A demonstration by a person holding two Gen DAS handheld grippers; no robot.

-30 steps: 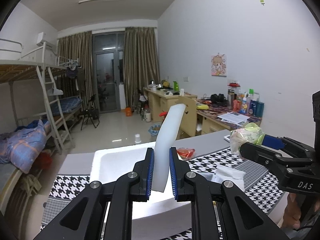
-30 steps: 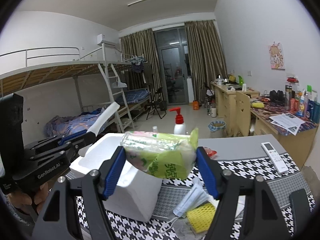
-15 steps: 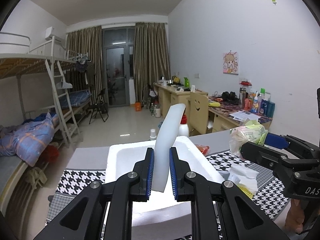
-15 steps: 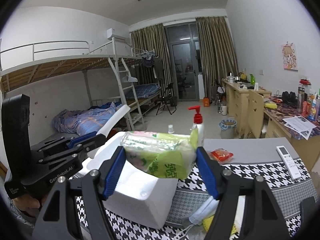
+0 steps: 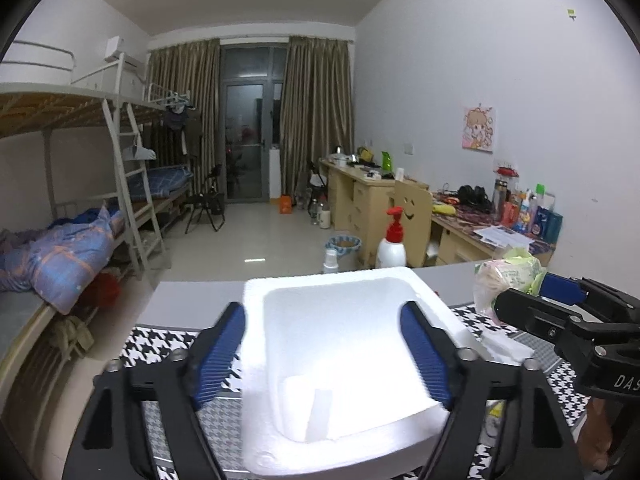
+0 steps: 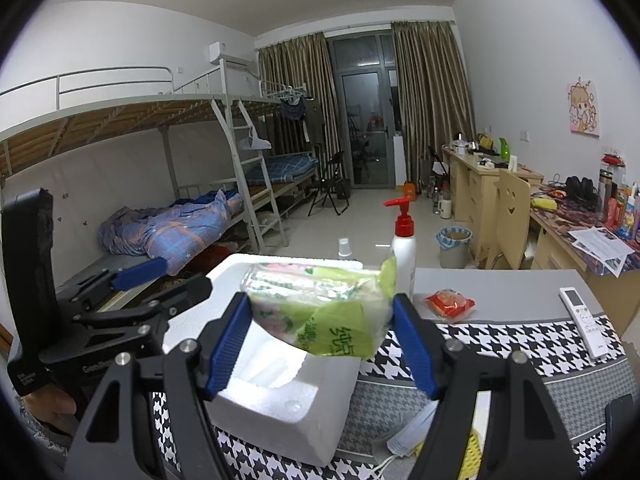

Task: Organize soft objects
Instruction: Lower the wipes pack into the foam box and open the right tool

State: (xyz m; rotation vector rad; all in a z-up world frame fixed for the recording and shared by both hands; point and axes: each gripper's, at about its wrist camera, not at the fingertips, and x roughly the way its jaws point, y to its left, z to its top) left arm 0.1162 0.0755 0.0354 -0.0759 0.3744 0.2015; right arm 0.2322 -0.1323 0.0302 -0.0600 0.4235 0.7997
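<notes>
A white foam box (image 5: 344,356) stands open on the houndstooth table. My left gripper (image 5: 322,354) is open and empty above it, fingers spread over its side walls. A white foam strip (image 5: 320,410) lies inside the box. My right gripper (image 6: 322,334) is shut on a green tissue pack (image 6: 320,308) and holds it above the box's (image 6: 280,400) right edge. The tissue pack (image 5: 506,280) also shows at the right of the left wrist view.
A red-pump lotion bottle (image 6: 403,248) and a small clear bottle (image 6: 344,247) stand behind the box. A red snack packet (image 6: 450,303), a white remote (image 6: 582,320), a face mask (image 6: 412,432) and a yellow sponge (image 6: 468,456) lie on the table to the right.
My left gripper opened and let go of the white foam strip, which now lies inside the box. The right gripper still holds the tissue pack beside the box.
</notes>
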